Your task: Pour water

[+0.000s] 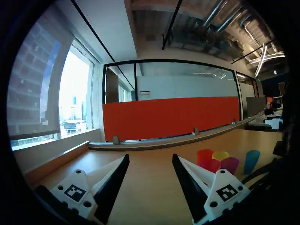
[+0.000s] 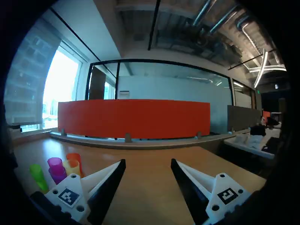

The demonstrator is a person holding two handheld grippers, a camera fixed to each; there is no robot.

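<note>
Both the left gripper [image 1: 150, 156] and the right gripper [image 2: 147, 161] hung spread and empty above the desk [image 1: 150, 189], the upright cups [image 1: 230, 165] standing ahead and right of the former, ahead and left of the latter, seemingly equally near each.

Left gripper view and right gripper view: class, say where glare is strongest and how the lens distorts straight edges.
Left gripper view: the window is blown out white; the orange divider bows. Right gripper view: window glare again at left, ceiling light strips flare, the divider's top edge curves.
</note>
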